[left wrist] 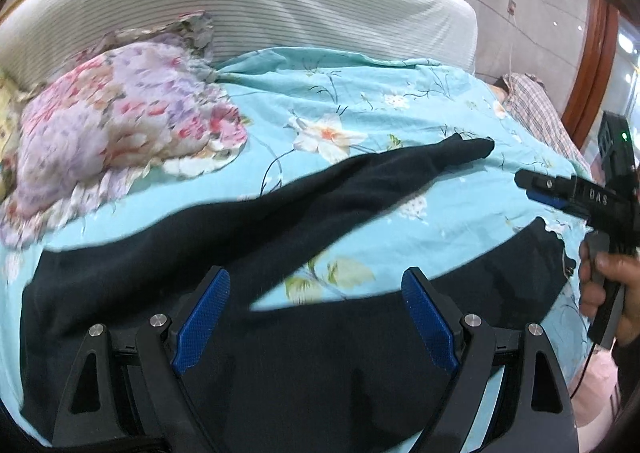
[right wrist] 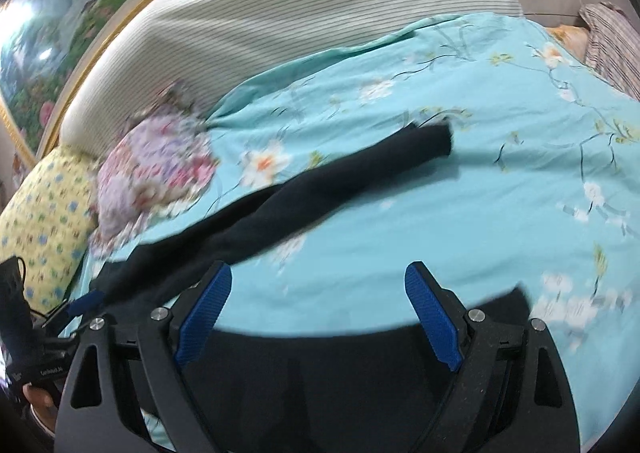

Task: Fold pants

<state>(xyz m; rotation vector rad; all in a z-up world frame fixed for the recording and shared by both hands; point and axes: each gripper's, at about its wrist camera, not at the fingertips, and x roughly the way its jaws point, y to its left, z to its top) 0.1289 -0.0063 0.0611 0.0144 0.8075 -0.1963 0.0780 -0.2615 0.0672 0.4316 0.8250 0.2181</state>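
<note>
I see the black fabric pants (left wrist: 304, 353) lying spread on the turquoise floral bedsheet (left wrist: 360, 101) that covers the bed. The wide dark part fills the near edge under both cameras, and the two legs part from it in a V, with a wedge of sheet showing between them. One long leg runs away toward the middle of the bed, its cuff (right wrist: 434, 141) lying flat on the sheet; the other leg runs off to the right along the near edge.

My left hand-held gripper (left wrist: 316, 317) hangs over the near part of the pants with its blue ribbed fingers (left wrist: 202, 323) spread wide and nothing between them. My right hand-held gripper (right wrist: 318, 317) is likewise spread wide, its fingers (right wrist: 432, 317) clear of the cloth, over the border where the dark fabric meets the sheet. In the left wrist view I also catch the right one from the side at the frame's right edge, with the hand (left wrist: 612, 293) gripping its handle.

Beyond the pants, a pink and purple floral pillow (left wrist: 124, 133) lies at the left on the sheet, just beside a yellow patterned pillow (right wrist: 44, 205). Behind them stands a white striped padded headboard (left wrist: 280, 1), and a checked cloth (left wrist: 536, 109) lies at the far right side of the bed.
</note>
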